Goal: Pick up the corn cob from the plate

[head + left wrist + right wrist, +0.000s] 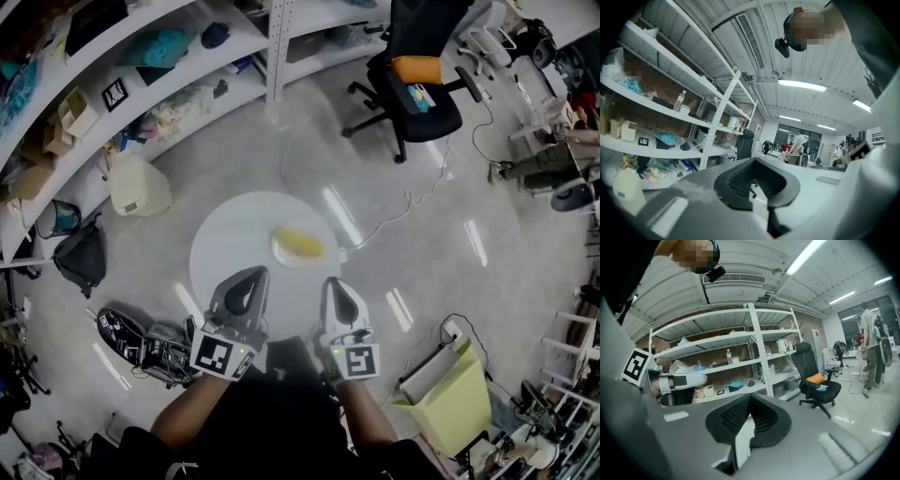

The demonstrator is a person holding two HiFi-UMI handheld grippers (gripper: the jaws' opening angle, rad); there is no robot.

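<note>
Both left claw (253, 273) and right claw (334, 282) are clenched, empty; I should open one before straddling the corn cob (300, 244) ahead

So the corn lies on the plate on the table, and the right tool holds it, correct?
No. The corn lies on the plate on the table, but the right tool holds nothing: the head view shows it shut, short of the plate.
</note>
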